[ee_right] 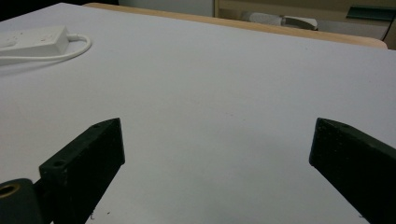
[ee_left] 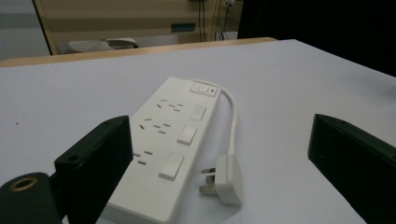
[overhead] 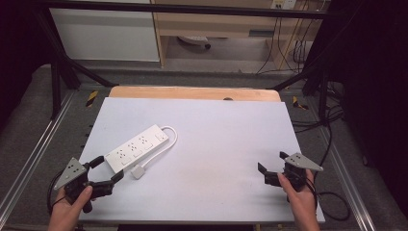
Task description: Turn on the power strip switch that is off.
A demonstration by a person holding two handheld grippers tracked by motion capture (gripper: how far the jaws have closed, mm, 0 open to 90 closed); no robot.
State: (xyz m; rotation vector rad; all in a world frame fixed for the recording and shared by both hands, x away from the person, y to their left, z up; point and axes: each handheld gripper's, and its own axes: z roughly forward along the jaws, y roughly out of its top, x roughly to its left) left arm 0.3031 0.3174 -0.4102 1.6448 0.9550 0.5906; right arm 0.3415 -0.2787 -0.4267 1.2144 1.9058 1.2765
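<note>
Lying on the table (overhead: 216, 144), the power strip (overhead: 137, 147) (plug (overhead: 138, 172) beside it) sits just ahead of the left gripper (overhead: 107, 169), jaws apart. The right gripper (overhead: 272, 166), well apart from the strip, is spread wide too.

No lettering, brand mark, number or sign can be read in any view. The white power strip (ee_left: 170, 140) carries blank rocker switches and a small red dot beside its end switch, with no legible print; its plug (ee_left: 226, 177) is likewise unmarked. The grey plates on the left gripper (overhead: 107, 171) and the right gripper (overhead: 271, 167) show only dots, no characters. The bench (overhead: 216, 144) surface is plain, without labels.
</note>
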